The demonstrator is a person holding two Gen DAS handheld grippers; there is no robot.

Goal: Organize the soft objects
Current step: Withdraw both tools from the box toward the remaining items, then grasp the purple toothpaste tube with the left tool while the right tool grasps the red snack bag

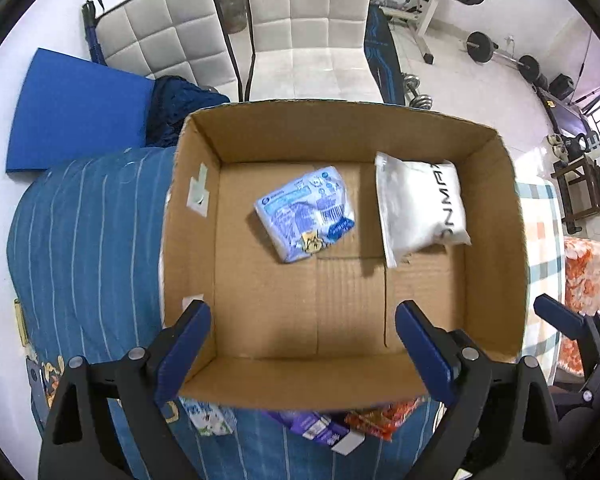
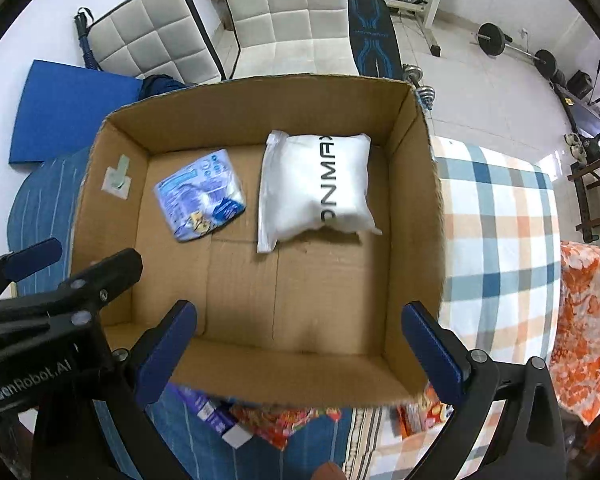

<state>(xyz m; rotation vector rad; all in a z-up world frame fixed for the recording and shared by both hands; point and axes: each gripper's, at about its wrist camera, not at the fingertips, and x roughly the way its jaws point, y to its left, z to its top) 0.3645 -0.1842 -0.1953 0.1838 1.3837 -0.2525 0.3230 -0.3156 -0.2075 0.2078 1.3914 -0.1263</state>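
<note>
While you hover over the cardboard box (image 1: 496,216), left wrist view shows your left gripper (image 1: 302,344) spread wide, holding nothing. Blue printed pack (image 1: 306,214) lies mid-floor of the box; white pouch (image 1: 418,206) sits near it toward the right wall, apart.

Right wrist view: right gripper (image 2: 298,350) also spread, empty, above the box's near wall. More packets (image 2: 288,420) lie outside on the bedding (image 2: 496,216).

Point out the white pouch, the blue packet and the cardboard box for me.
white pouch (image 2: 320,188): right wrist view, middle of its printed face.
blue packet (image 1: 305,212): left wrist view, middle of its wrapper.
cardboard box (image 1: 332,128): left wrist view, inner face of the far wall.
</note>
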